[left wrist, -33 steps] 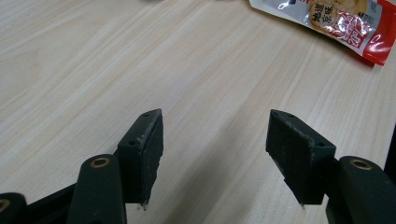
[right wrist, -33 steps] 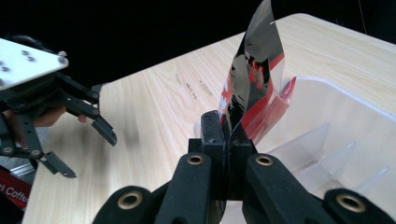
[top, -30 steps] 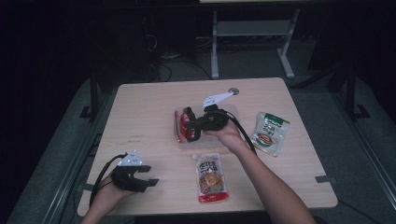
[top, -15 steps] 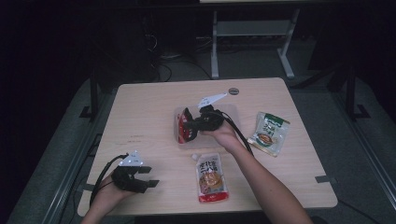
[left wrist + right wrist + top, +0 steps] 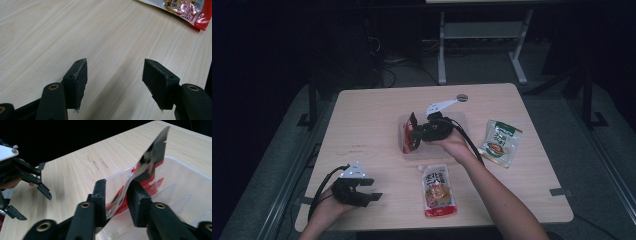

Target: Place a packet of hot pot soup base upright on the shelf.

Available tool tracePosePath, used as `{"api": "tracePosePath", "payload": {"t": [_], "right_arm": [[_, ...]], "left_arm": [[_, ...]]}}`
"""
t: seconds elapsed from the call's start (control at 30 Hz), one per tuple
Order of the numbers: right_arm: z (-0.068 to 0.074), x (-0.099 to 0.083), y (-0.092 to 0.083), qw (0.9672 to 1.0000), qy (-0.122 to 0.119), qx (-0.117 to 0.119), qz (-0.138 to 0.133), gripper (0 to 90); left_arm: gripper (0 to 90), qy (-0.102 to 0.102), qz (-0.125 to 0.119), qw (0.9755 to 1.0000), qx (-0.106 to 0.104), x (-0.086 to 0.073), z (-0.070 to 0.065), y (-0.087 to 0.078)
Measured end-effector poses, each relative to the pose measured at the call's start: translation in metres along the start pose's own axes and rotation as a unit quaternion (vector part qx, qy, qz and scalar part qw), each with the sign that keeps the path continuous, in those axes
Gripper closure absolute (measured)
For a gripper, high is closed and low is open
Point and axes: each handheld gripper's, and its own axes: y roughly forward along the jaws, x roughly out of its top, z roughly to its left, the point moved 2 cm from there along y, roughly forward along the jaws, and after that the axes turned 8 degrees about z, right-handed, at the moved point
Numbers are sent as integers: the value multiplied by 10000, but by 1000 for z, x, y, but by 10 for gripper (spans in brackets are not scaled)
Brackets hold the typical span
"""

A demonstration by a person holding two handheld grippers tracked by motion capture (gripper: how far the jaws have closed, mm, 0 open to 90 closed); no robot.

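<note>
Red pouch (image 5: 140,170) upright in clear bin (image 5: 185,182), between right tongs (image 5: 116,195).
Right tongs' jaws have just been opening; the pouch stands loosely in the gap. Bin sits mid-table (image 5: 362,115). Left tongs (image 5: 117,80) gape empty near the table's front-left corner. The high view adds a green pouch (image 5: 500,143) right of bin and an orange pouch (image 5: 438,189) in front of it.

Our left gripper (image 5: 373,189) rests low at the near left, jaws spread wide with nothing between them. Our right arm reaches forward to mid-table, and the right gripper (image 5: 116,192) has just been opening, its pads (image 5: 101,192) loosened.
</note>
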Motion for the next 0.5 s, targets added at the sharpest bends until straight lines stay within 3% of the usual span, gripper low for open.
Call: {"api": "tracePosePath", "payload": {"t": [0.1, 0.13, 0.27, 0.33, 0.37, 0.5], "right_arm": [[0, 0, -2, 10000, 42, 70, 12, 586], [0, 0, -4, 10000, 42, 25, 23, 491], [3, 0, -7, 10000, 80, -31, 27, 408], [4, 0, -9, 10000, 30, 14, 29, 364], [5, -1, -11, 9999, -55, -72, 63, 333], [7, -2, -15, 9998, -91, -131, 105, 307]], "left_arm": [[364, -21, -26, 10000, -6, 0, 0, 0], [364, -21, -26, 10000, -4, 0, 0, 0], [364, -25, -26, 10000, -3, 0, -1, 0], [364, -30, -25, 10000, -9, 0, -1, 1], [364, -25, -16, 10000, -1, 0, -1, 1], [364, 17, 17, 10000, 6, 1, 0, 1]]}}
